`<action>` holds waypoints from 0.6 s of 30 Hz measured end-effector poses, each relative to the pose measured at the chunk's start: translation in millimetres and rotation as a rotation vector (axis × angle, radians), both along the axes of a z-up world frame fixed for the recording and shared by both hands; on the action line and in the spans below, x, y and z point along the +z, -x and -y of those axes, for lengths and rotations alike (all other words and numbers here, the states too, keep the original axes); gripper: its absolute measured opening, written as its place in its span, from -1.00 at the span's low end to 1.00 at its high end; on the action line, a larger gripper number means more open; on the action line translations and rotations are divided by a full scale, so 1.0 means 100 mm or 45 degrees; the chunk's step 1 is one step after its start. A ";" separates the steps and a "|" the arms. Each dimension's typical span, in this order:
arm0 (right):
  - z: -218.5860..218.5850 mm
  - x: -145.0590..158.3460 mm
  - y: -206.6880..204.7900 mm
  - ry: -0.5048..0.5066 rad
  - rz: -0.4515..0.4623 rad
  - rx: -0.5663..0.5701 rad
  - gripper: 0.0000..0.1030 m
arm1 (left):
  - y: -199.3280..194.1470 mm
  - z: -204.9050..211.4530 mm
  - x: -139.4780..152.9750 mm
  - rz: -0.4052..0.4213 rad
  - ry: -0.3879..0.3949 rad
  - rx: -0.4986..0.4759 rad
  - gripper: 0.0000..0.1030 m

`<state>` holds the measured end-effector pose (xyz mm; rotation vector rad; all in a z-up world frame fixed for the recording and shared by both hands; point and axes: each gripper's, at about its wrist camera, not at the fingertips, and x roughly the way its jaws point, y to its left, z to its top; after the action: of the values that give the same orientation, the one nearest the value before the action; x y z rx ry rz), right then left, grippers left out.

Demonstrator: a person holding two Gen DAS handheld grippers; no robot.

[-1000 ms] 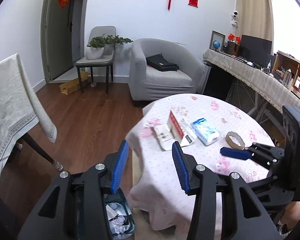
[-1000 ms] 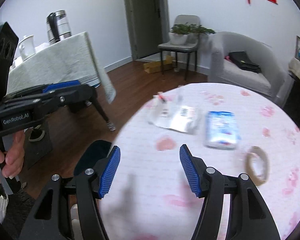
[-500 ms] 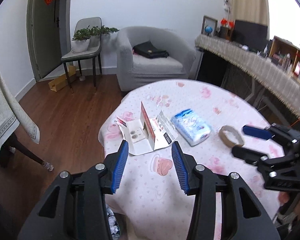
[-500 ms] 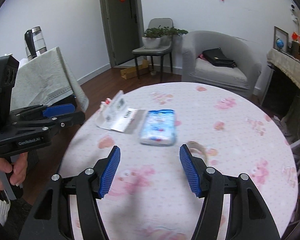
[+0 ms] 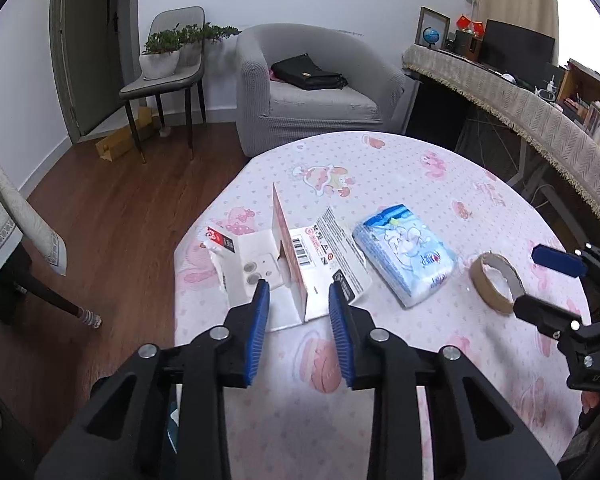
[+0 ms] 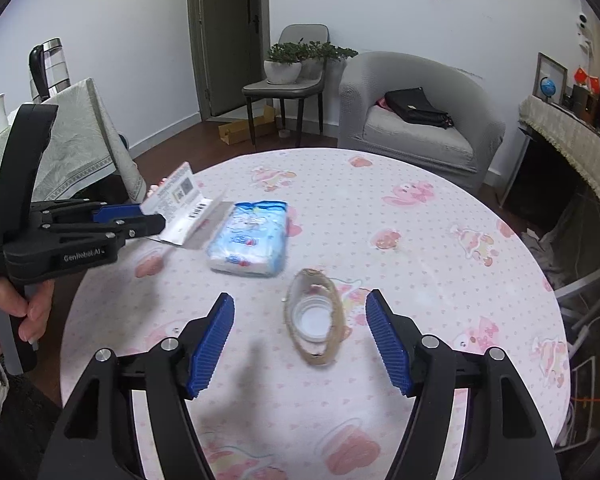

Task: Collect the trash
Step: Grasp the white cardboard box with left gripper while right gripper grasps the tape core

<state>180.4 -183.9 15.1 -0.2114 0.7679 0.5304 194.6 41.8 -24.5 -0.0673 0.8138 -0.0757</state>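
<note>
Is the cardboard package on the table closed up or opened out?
Opened out. The cardboard package lies unfolded on the table, one panel standing upright, two round items showing in its white tray.

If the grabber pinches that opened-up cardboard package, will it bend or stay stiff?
The opened cardboard package will probably bend: it is thin card, already unfolded, with one flap standing up. It looks light, so it may slide on the tablecloth before the left gripper closes. Pinching the upright flap seems the safest hold.

"GenRobot.AI" stands in white on the left gripper (image 6: 140, 216), seen from the right wrist. The opened card pack (image 5: 320, 256) carries a barcode and fine print, seemingly too small to read.
</note>
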 end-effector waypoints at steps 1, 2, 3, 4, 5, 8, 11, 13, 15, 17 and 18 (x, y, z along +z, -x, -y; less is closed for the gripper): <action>0.00 -0.02 -0.02 0.012 -0.004 -0.001 0.34 | -0.02 -0.01 -0.01 -0.003 0.007 -0.001 -0.40; 0.01 -0.05 -0.03 0.023 -0.009 -0.002 0.35 | -0.04 -0.01 -0.02 -0.006 0.010 -0.003 -0.46; 0.01 -0.06 -0.04 0.031 -0.015 -0.002 0.35 | -0.05 -0.01 -0.03 -0.009 0.010 -0.004 -0.51; 0.01 -0.08 -0.05 0.037 -0.020 0.000 0.34 | -0.07 0.00 -0.04 -0.016 0.009 -0.005 -0.61; 0.02 -0.10 -0.05 0.042 -0.021 -0.001 0.34 | -0.09 0.00 -0.06 -0.026 0.012 -0.003 -0.84; 0.00 -0.12 -0.06 0.061 -0.025 -0.003 0.34 | -0.12 -0.03 -0.08 -0.045 0.048 -0.004 -0.95; -0.03 -0.15 -0.08 0.083 -0.027 -0.002 0.34 | -0.07 -0.05 -0.04 -0.031 0.051 -0.005 -0.96; -0.06 -0.17 -0.11 0.100 -0.025 -0.005 0.26 | -0.03 -0.05 0.00 -0.011 0.033 0.001 -0.96; -0.07 -0.18 -0.13 0.103 -0.025 -0.011 0.24 | 0.01 -0.06 0.04 0.005 0.035 -0.002 -0.96; -0.07 -0.18 -0.14 0.107 -0.021 -0.017 0.22 | 0.05 -0.07 0.08 0.019 0.041 -0.005 -0.96; -0.08 -0.18 -0.14 0.110 -0.021 -0.021 0.21 | 0.07 -0.07 0.10 0.026 0.044 -0.011 -0.96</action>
<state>194.8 -176.3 -2.4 -0.2809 0.8087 0.4844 187.3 49.2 -14.7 -0.0960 0.7928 -0.0984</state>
